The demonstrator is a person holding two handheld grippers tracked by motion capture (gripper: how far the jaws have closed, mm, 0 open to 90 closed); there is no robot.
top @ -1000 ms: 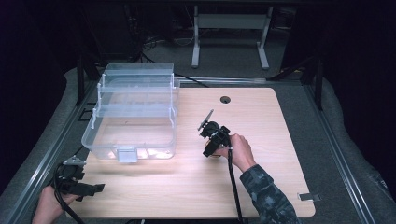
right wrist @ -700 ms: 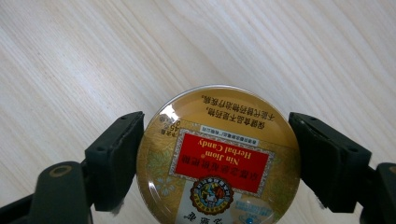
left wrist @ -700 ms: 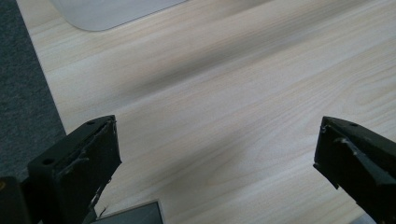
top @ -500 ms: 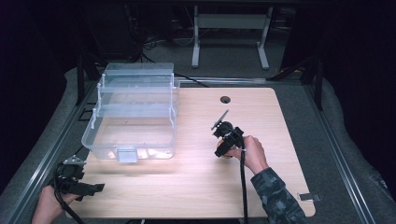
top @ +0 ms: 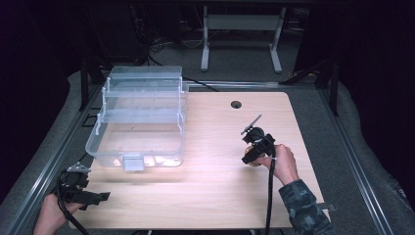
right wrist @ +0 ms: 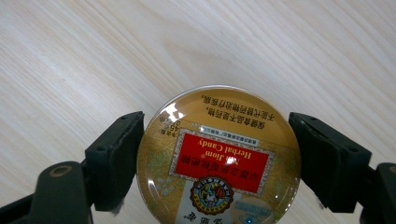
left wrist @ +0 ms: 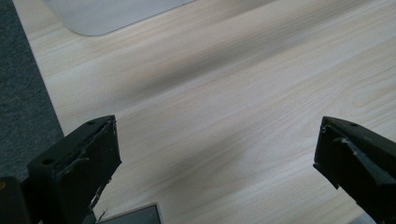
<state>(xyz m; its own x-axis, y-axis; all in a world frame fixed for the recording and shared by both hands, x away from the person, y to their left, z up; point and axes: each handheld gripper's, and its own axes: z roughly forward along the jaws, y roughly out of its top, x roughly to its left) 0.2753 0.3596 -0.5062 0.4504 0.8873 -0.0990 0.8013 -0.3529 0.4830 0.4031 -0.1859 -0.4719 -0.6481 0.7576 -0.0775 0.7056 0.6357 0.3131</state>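
Note:
A round gold candy tin [right wrist: 219,158] with a red label sits between the jaws of my right gripper [right wrist: 215,121], whose pads press its rim on both sides. In the high view this right gripper [top: 252,159] hovers low over the right part of the wooden table [top: 205,196], and the tin [top: 253,163] shows as a gold spot under it. My left gripper [top: 93,198] rests at the table's front left corner. In its own view the left gripper [left wrist: 217,135] is open with bare wood between its jaws.
A clear plastic organiser box [top: 142,117] with its lid up stands on the left half of the table; its corner [left wrist: 116,14] shows beyond the left gripper. A cable hole [top: 236,104] lies near the far edge. Grey carpet and metal rails border the table.
My right gripper has carried the tin to the right and nearer to the person, away from the clear box. The left gripper has stayed in place.

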